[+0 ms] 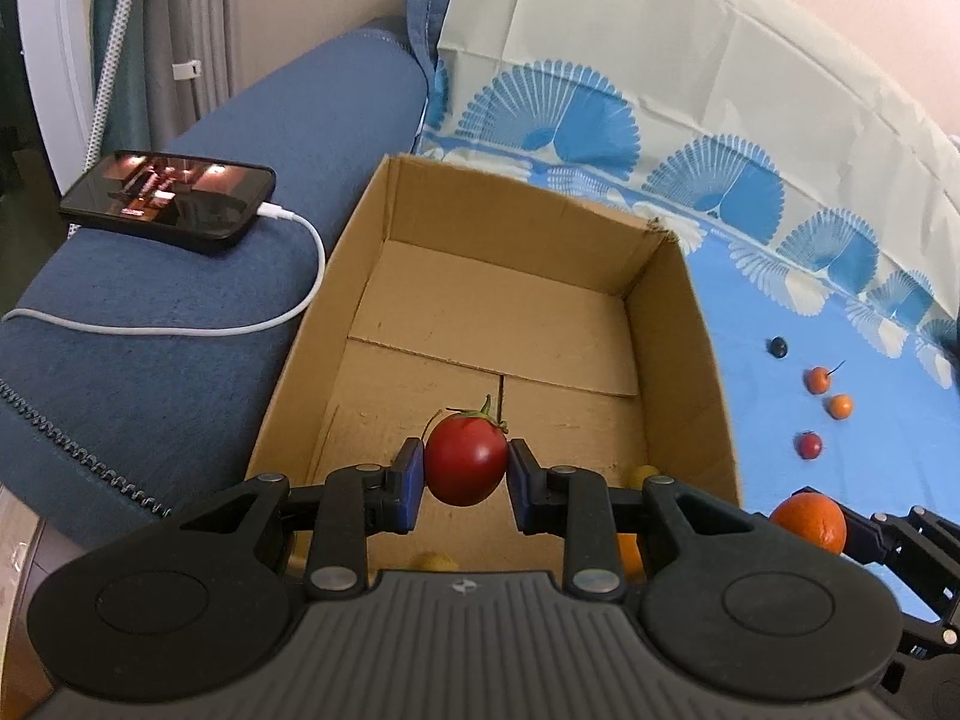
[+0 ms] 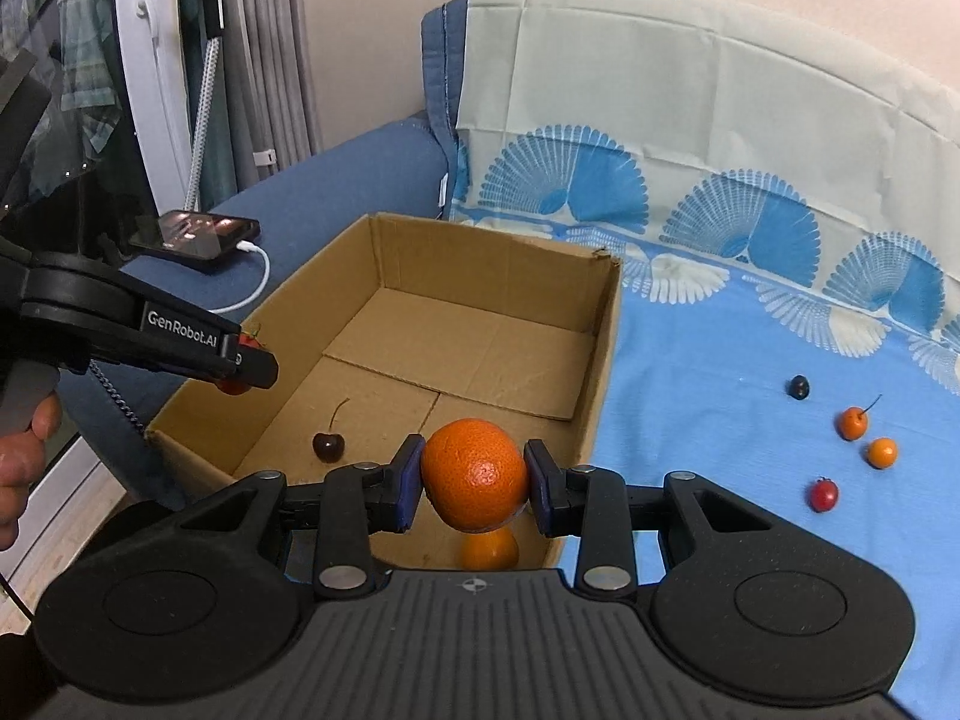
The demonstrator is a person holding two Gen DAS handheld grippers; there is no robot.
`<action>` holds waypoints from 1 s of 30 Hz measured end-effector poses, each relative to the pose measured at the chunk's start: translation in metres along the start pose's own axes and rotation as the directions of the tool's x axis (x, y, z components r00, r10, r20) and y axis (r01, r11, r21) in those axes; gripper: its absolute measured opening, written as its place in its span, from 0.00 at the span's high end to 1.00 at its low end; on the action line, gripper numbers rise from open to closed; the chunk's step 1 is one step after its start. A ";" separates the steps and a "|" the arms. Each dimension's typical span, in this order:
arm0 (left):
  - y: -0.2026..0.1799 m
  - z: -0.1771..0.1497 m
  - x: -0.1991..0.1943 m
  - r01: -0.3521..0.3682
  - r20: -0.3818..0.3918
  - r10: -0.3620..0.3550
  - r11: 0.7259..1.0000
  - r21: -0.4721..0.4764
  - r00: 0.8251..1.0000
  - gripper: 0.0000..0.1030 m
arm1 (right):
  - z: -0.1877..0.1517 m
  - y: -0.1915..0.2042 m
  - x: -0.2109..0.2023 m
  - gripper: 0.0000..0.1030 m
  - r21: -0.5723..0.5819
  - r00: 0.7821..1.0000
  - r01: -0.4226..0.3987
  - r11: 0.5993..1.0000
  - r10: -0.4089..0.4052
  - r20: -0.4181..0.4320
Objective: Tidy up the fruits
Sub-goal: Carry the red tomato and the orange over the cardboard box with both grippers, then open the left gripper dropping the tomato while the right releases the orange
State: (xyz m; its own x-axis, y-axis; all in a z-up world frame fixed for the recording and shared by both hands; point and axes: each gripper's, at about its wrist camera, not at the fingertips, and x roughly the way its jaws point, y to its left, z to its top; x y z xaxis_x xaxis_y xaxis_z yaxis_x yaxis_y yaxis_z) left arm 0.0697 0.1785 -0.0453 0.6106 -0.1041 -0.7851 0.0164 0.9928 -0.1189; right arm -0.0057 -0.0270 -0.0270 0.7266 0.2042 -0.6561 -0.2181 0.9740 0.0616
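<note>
My left gripper (image 1: 466, 468) has its jaws clenched on a red tomato (image 1: 467, 458), held above the near end of the cardboard box (image 1: 672, 324). My right gripper (image 2: 474, 477) is grasping an orange (image 2: 474, 474) between its jaws, also over the box's near edge, just to the right of the left one.

Already in the box, below my right jaws: a dark cherry (image 2: 327, 446) to the lower left, and another orange fruit (image 2: 489, 549) directly beneath the held one. The left wrist view also hints at a yellow fruit or two under the jaws, but they are mostly hidden.

Well off to the right of both jaws, on the blue patterned sheet (image 2: 720, 372), four small fruits wait: a dark berry (image 2: 798, 386), two small orange ones (image 2: 852, 423) (image 2: 882, 452) and a small red one (image 2: 824, 494).

I judge the job roughly half done: two releases pending, then four more pickups.
</note>
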 end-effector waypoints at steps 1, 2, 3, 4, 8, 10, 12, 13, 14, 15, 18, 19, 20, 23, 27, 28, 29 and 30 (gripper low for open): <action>0.000 0.001 0.005 -0.001 -0.005 0.001 1.000 0.001 1.000 0.68 | 0.000 0.000 0.004 0.64 -0.001 1.000 -0.001 1.000 0.001 -0.004; 0.001 0.002 0.008 -0.002 -0.009 0.002 1.000 0.002 1.000 0.68 | 0.001 0.000 0.008 0.64 -0.004 1.000 -0.003 1.000 0.003 -0.008; 0.001 0.004 0.013 -0.004 -0.014 0.004 1.000 0.005 1.000 0.68 | 0.001 0.000 0.012 0.64 -0.007 1.000 -0.005 1.000 0.004 -0.012; 0.001 0.005 0.018 -0.007 -0.017 0.007 1.000 0.009 1.000 0.68 | 0.002 0.000 0.017 0.64 -0.012 1.000 -0.006 1.000 0.006 -0.016; 0.003 0.009 0.036 -0.024 -0.034 0.025 0.999 0.023 0.999 0.68 | 0.001 0.001 0.037 0.64 -0.029 0.999 -0.016 0.999 0.015 -0.041; 0.004 0.010 0.044 -0.033 -0.042 0.034 0.999 0.029 0.999 0.68 | 0.001 0.003 0.046 0.64 -0.038 0.999 -0.022 0.999 0.021 -0.049; 0.004 0.010 0.053 -0.046 -0.051 0.048 0.998 0.037 0.998 0.68 | 0.001 0.004 0.054 0.64 -0.049 0.998 -0.028 0.998 0.025 -0.060; 0.005 0.009 0.057 -0.050 -0.056 0.052 0.998 0.039 0.997 0.68 | 0.001 0.004 0.058 0.64 -0.054 0.998 -0.030 0.998 0.026 -0.064; 0.005 0.009 0.061 -0.054 -0.064 0.057 0.998 0.041 0.996 0.68 | 0.000 0.005 0.062 0.64 -0.060 0.997 -0.031 0.998 0.027 -0.070; 0.006 0.009 0.066 -0.058 -0.073 0.061 0.997 0.041 0.995 0.68 | -0.001 0.005 0.065 0.64 -0.065 0.997 -0.033 0.997 0.028 -0.075; 0.007 0.007 0.077 -0.069 -0.094 0.073 0.996 0.048 0.993 0.68 | -0.003 0.006 0.076 0.64 -0.080 0.995 -0.037 0.996 0.030 -0.093; 0.007 0.006 0.080 -0.070 -0.100 0.075 0.996 0.052 0.992 0.68 | -0.004 0.005 0.078 0.64 -0.086 0.995 -0.038 0.996 0.030 -0.098; 0.008 0.006 0.083 -0.073 -0.106 0.078 0.996 0.055 0.991 0.68 | -0.005 0.005 0.082 0.64 -0.092 0.994 -0.039 0.995 0.030 -0.103; 0.008 0.005 0.092 -0.079 -0.120 0.087 0.995 0.063 0.989 0.68 | -0.007 0.006 0.090 0.64 -0.105 0.993 -0.043 0.994 0.030 -0.116; 0.009 0.004 0.102 -0.089 -0.136 0.099 0.993 0.074 0.986 0.68 | -0.010 0.007 0.097 0.64 -0.124 0.991 -0.047 0.991 0.031 -0.130; 0.009 0.004 0.104 -0.093 -0.138 0.103 0.993 0.078 0.985 0.68 | -0.010 0.008 0.099 0.64 -0.132 0.991 -0.048 0.990 0.030 -0.132; 0.009 0.004 0.105 -0.096 -0.139 0.107 0.992 0.081 0.984 0.68 | -0.011 0.008 0.100 0.64 -0.139 0.991 -0.049 0.989 0.030 -0.134; 0.009 0.004 0.107 -0.097 -0.142 0.109 0.992 0.083 0.984 0.68 | -0.011 0.009 0.101 0.64 -0.145 0.991 -0.049 0.988 0.029 -0.134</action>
State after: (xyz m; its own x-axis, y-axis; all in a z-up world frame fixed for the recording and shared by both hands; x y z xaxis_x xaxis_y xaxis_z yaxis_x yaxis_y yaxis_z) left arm 0.1377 0.1769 -0.1279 0.4905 -0.0031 -0.8714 0.0228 0.9997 0.0092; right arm 0.0589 0.0009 -0.1012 0.6260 0.2177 -0.7488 -0.3455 0.9383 -0.0160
